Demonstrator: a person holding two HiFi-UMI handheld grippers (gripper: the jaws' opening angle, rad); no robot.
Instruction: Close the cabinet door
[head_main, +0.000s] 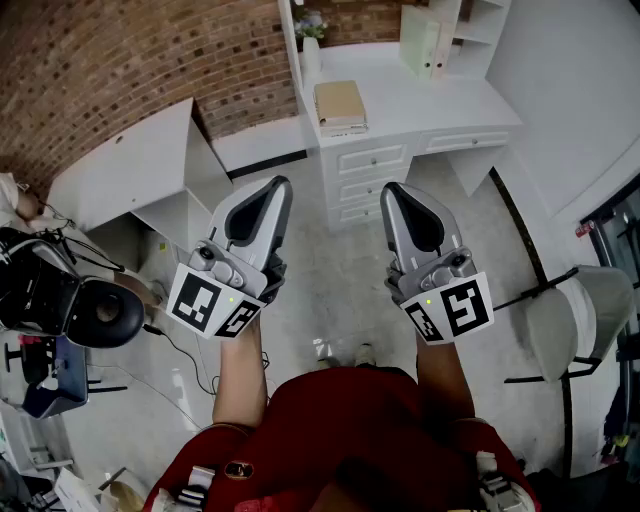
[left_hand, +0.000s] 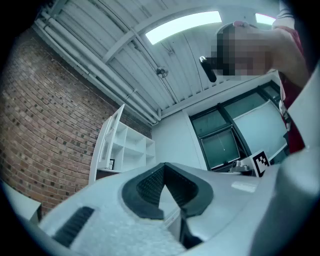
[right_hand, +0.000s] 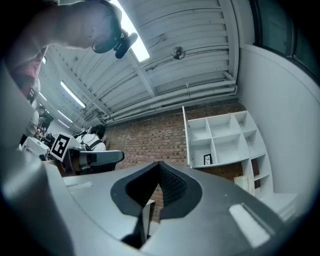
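Left gripper (head_main: 272, 192) and right gripper (head_main: 396, 196) are held up with jaws pressed together, gripping nothing, well short of the open cabinet door (head_main: 207, 160), far left of the white desk (head_main: 420, 100); a steady push near its free edge should swing it shut

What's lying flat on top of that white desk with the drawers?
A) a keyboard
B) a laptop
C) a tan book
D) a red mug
C: in the head view a tan book lies flat on the white desk, just above the drawers; no laptop, mug or keyboard shows there.
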